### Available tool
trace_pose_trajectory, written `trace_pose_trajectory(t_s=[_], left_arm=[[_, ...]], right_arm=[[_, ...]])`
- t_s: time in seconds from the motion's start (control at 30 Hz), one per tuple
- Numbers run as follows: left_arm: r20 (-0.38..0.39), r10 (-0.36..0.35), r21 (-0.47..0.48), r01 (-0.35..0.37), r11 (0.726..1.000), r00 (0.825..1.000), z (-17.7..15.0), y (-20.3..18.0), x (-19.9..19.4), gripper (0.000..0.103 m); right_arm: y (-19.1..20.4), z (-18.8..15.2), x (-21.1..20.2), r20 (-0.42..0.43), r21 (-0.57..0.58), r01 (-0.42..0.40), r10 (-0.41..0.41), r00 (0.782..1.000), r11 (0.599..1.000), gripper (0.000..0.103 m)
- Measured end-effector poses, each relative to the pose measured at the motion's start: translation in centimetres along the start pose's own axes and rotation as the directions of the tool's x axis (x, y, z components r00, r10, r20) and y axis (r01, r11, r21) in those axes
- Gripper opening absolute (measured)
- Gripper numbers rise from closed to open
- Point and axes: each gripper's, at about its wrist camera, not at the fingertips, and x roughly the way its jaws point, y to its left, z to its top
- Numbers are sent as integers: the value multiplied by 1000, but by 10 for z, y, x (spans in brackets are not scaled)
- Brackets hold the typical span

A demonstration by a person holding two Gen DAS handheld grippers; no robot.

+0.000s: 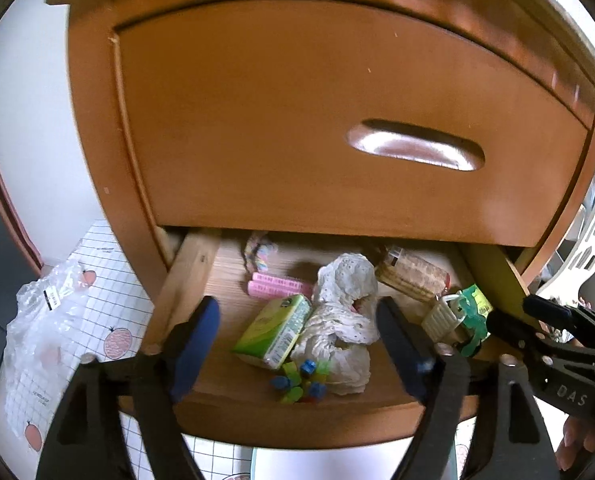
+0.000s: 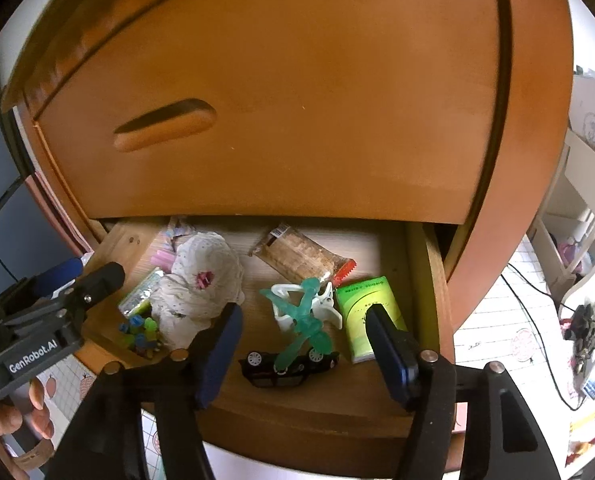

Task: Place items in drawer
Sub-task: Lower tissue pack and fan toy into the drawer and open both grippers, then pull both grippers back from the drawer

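The lower drawer (image 1: pixel 297 416) of a wooden nightstand is pulled open. It holds pink hair rollers (image 1: pixel 277 286), a green tissue pack (image 1: pixel 275 330), a white lace cloth (image 1: pixel 343 312), small coloured pieces (image 1: pixel 301 384) and a snack bar (image 1: pixel 411 276). The right wrist view adds green and white clips (image 2: pixel 305 308), a second green tissue pack (image 2: pixel 371 316) and a black toy car (image 2: pixel 289 366). My left gripper (image 1: pixel 297 310) hangs open and empty over the drawer's front left. My right gripper (image 2: pixel 303 316) is open and empty over the clips and car.
The upper drawer (image 1: pixel 297 120) is shut and overhangs the back of the open one. A crumpled plastic bag (image 1: pixel 41 320) lies on a gridded mat left of the nightstand. White shelving (image 2: pixel 577 208), cables and clutter (image 2: pixel 589 340) stand to the right. A hand (image 2: pixel 29 408) holds the left gripper.
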Motion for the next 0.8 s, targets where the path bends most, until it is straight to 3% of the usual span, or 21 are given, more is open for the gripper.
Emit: trace_pose_trajectory(t_s=[0.1,0.2,0.3,0.8], left_arm=[[25,16,-15,-16,1000,1000,-2,3,-9,87],[47,33,-35,-31,999,998,-4,6,-16,103],[71,45,-51,-41,998,996,-7,9,-24,103],[142,56,-64,-47,997,988,-32,8,-54,103]], right_arm=[[1,-3,-7,13,0,-5,5,1000,1000,82],[3,-7,-13,23,-1,-7,7,1000,1000,90],[5,-11,-20,35,-6,-9,10,999,1000,100],[9,-33,-52,87,-32,14,-12,996,999,103]])
